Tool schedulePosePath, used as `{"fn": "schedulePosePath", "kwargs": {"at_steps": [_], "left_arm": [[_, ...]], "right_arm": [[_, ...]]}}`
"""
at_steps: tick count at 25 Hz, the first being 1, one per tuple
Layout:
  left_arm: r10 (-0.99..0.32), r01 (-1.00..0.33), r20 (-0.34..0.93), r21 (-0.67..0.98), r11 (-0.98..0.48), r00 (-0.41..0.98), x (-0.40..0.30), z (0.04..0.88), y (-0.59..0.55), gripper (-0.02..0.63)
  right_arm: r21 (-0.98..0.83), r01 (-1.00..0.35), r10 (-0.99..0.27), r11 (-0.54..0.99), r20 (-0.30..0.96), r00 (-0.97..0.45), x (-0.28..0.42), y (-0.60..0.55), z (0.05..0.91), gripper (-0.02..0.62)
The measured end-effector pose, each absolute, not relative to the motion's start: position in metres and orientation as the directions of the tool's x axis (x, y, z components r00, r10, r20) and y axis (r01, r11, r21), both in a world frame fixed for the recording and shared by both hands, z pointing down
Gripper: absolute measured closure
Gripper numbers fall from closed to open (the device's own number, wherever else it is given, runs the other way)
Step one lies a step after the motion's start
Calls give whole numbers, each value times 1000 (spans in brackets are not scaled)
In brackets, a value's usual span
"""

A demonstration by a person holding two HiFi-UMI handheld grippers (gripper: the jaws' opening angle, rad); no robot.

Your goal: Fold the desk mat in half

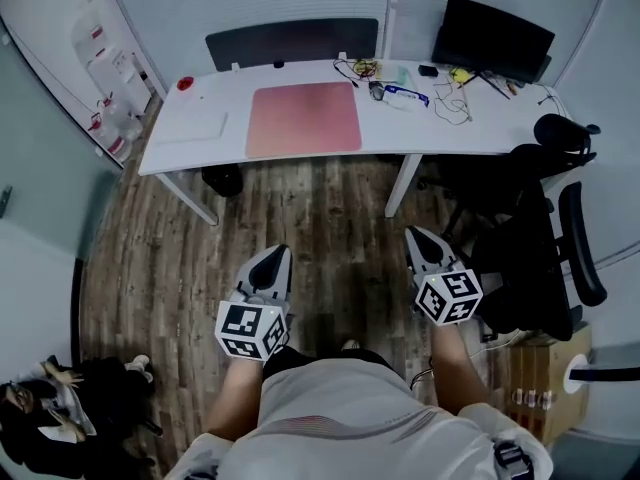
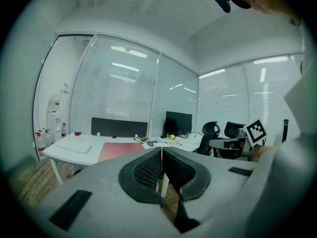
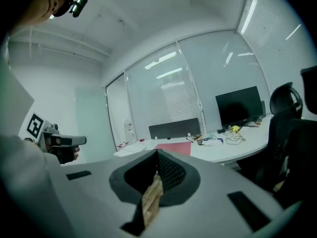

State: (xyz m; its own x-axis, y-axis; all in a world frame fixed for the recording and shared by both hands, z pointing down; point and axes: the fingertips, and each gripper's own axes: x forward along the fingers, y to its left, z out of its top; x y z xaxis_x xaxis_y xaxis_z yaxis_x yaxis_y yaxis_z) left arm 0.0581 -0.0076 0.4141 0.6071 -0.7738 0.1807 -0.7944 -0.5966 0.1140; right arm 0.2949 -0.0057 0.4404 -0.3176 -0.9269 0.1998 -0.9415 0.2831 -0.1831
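One flat pink desk mat (image 1: 304, 118)

1. The left gripper (image 1: 272, 260) is held low before the torso (image 1: 345, 418) and points forward. Its jaws are together and empty.
2. The right gripper (image 1: 418, 238) is level with it and well apart, its jaws likewise closed on nothing.
3. The left forearm (image 1: 232, 413) and right forearm (image 1: 458, 373) reach forward.

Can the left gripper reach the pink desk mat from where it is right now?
Probably not yet. The left gripper is held close to the person's body, with wood floor between it and the desk. Nothing blocks the desk mat, so stepping forward should do it.
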Motion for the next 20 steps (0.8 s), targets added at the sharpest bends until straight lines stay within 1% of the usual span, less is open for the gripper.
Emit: {"fn": "schedulePosePath", "kwargs": {"at_steps": [5,12,17,20], "left_arm": [[-763,-783,179,109,-612,621,84,418,-51,589],[-713,-728,147,115,-676,685,100,423,-132,591],[-684,-696,129,130,-706,718,84,419,-209,590],[-676,-689,136,104,-717,724,61,418,-255,589]], "right_arm": [[-204,-940,-925,274,212,-316,313,-37,454,543],[-171,-962,-941,213,229,-249,321,-97,460,543],[-146,-977,-944,159,266,-193,309,-162,459,543],[-144,-982,-946,121,282,-158,294,-208,458,543]]}}
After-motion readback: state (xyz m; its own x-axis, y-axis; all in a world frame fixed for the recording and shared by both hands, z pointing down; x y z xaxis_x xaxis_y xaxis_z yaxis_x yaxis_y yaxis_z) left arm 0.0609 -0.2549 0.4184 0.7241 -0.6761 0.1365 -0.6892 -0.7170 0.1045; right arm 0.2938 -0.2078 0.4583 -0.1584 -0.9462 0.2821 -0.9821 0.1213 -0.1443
